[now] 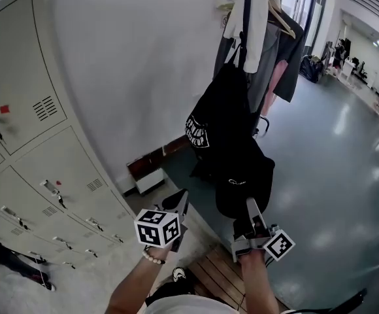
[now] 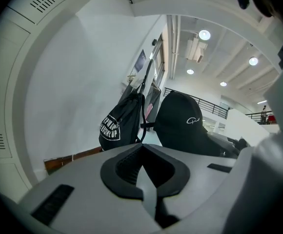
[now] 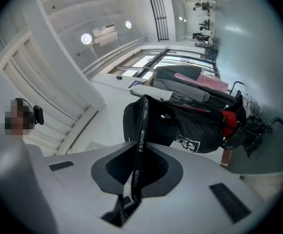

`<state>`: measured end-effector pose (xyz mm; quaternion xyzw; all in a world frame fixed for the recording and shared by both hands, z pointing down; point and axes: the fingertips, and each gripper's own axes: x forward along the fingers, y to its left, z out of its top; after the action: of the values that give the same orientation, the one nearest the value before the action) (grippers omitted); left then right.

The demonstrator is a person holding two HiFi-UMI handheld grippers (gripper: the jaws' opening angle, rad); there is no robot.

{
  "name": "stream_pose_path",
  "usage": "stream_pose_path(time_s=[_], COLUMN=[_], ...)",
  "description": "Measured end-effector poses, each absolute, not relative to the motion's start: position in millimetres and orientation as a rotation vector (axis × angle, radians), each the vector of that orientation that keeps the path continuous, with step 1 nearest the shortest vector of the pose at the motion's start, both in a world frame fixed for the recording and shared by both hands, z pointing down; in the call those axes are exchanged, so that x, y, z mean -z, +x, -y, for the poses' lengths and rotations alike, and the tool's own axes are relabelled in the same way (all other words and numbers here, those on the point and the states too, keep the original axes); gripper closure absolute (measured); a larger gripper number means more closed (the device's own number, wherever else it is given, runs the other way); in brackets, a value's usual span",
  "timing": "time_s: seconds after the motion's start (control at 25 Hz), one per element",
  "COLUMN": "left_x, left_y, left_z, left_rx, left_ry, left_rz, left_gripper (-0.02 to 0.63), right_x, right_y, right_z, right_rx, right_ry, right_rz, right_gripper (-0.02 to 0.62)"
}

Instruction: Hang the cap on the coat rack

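The right gripper point(image 1: 251, 209) is clenching on the cap point(image 1: 244, 183). In the right gripper view its jaws are pinching a narrow black woven strap point(image 3: 139, 145) printed with white letters, and the cap's dark rounded crown point(image 3: 131, 123) is hanging beyond it. In the head view the cap, of soft black cloth with a small white embroidered mark, is sitting low in the centre of the frame, just below a black drawstring bag point(image 1: 217, 120) with a white printed badge. The bag is dangling by a dark cord in front of a bunch of clothes point(image 1: 268, 51), grey, white and pink, at the upper right, with a wooden hanger point(image 1: 282, 17) showing above them; bag and clothes are crowding the space above the cap.

The left gripper point(image 1: 179, 206) is hovering at the lower centre, beside the right one, with its jaws closed together on nothing.

Pale metal lockers point(image 1: 39, 142) with slotted vents are filling the left of the frame, a plain white wall point(image 1: 131, 64) is rising behind, and a glossy grey floor point(image 1: 333, 162) is spreading to the right. Slatted wooden boards point(image 1: 222, 273) are lying at the bottom.
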<state>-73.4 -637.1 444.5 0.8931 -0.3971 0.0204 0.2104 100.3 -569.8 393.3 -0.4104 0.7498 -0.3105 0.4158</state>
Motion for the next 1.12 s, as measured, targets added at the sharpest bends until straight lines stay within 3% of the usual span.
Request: stream_pose_path(time_s=[0.52, 1.12], left_x=[-409, -340], left_y=[-70, -47], left_z=[714, 782], left_rx=[-0.037, 0.021], left_ry=[2.57, 2.671], left_rz=[1.017, 0.994], left_gripper=[0.603, 0.603], right_x=[-362, -259], right_y=[85, 101], right_z=[643, 735], right_rx=[0.671, 0.445], right_ry=[-1.061, -0.978], right_rz=[-1.921, -1.986], right_gripper=[0.577, 0.577])
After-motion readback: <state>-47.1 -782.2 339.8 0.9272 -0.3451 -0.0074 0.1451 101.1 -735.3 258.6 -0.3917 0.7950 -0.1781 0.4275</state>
